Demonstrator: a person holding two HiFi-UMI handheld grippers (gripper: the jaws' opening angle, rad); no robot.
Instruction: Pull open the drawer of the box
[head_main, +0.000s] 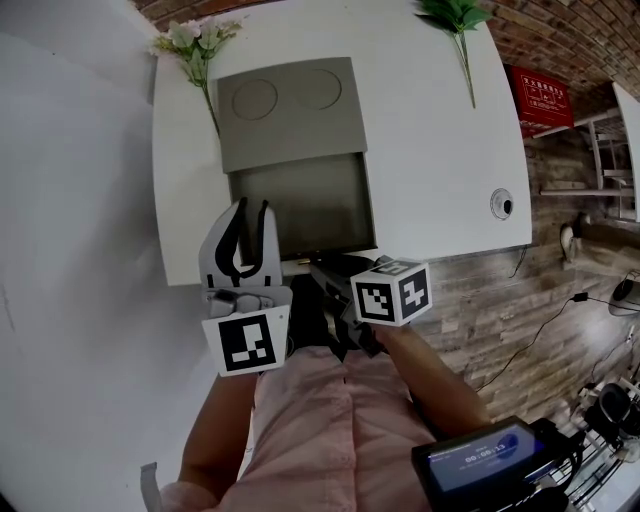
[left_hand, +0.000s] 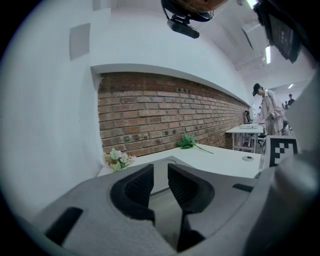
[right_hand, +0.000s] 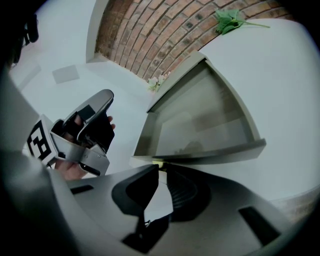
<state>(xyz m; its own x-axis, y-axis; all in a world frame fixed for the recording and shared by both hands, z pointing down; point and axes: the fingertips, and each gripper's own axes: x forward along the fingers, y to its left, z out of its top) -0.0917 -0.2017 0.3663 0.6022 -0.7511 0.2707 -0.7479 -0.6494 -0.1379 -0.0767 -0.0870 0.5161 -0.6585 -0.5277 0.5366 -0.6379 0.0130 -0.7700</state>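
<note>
On the broad white tabletop (head_main: 440, 150) sits a flat grey rectangular box (head_main: 290, 115), its shallow grey drawer (head_main: 300, 205) standing well out toward the person. The left gripper (head_main: 251, 212) hovers just left of the drawer's front corner, jaws apart with nothing between them. The right gripper (right_hand: 161, 169) meets the drawer's front lip, jaws pinched on a small yellowish tab (right_hand: 158, 163) there.

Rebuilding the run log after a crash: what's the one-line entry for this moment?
drawer: pulled out of box | right gripper: shut on drawer tab | left gripper: open, empty
</note>
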